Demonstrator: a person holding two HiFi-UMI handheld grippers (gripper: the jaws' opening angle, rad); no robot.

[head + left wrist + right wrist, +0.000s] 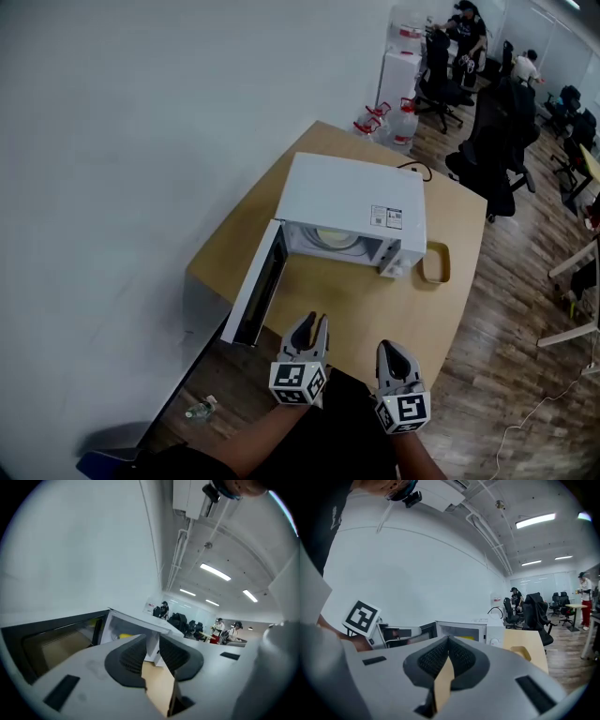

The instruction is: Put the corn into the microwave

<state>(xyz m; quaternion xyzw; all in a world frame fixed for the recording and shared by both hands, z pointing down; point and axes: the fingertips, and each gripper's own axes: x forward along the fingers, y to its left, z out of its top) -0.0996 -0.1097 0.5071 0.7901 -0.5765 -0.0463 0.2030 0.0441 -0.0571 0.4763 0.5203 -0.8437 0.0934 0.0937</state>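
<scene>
On the light wooden table (366,309), the white box-shaped microwave (352,192) stood with its dark-windowed door (255,286) swung open to the left, and the yellow corn (123,635) lay inside its chamber. The left gripper (314,322), at the table's near edge, had its jaws slightly apart with nothing between them. The right gripper (392,349) beside it had its jaws together, empty.

One microwave (352,192), one corn (123,635), one tray (424,265), one table (375,319).
</scene>
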